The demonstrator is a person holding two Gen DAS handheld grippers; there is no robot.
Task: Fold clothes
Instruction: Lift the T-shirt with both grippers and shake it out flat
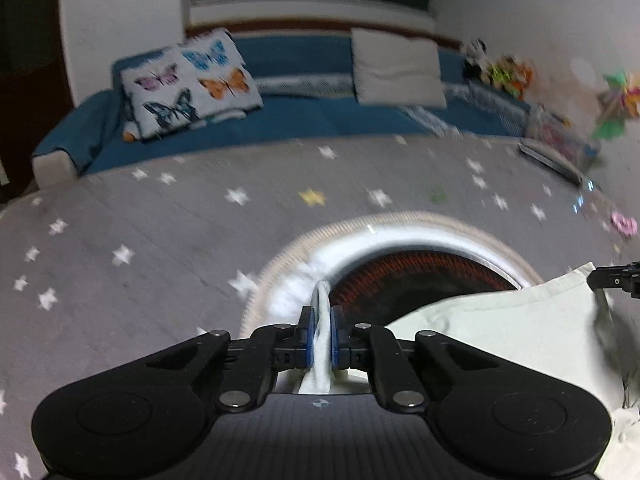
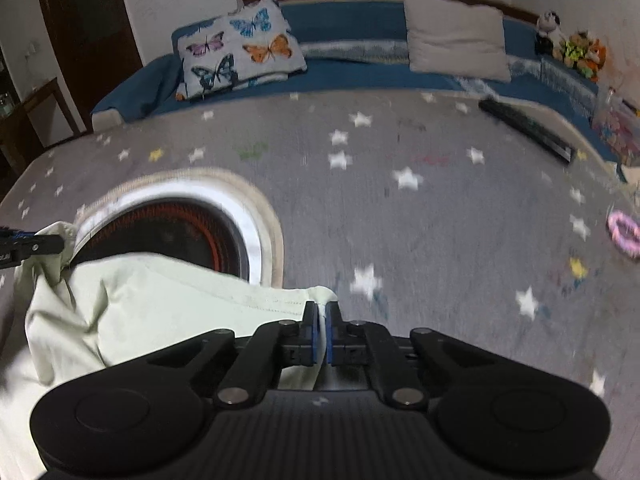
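A pale green garment [image 1: 516, 332] hangs stretched between my two grippers above a grey star-print bed cover [image 1: 160, 232]. My left gripper [image 1: 321, 316] is shut on one edge of it, the cloth bunched between the blue pads. My right gripper [image 2: 320, 312] is shut on the other hemmed corner of the garment [image 2: 168, 308]. The right gripper's tip shows at the far right of the left wrist view [image 1: 616, 276]; the left gripper's tip shows at the left edge of the right wrist view [image 2: 28, 242].
A round mat [image 2: 256, 216] with a dark centre and orange ring lies under the garment. A butterfly pillow [image 2: 236, 48], a beige pillow [image 2: 456, 36], soft toys [image 2: 576, 48], a black bar [image 2: 528, 130] and a pink ring [image 2: 624, 234] lie around the bed.
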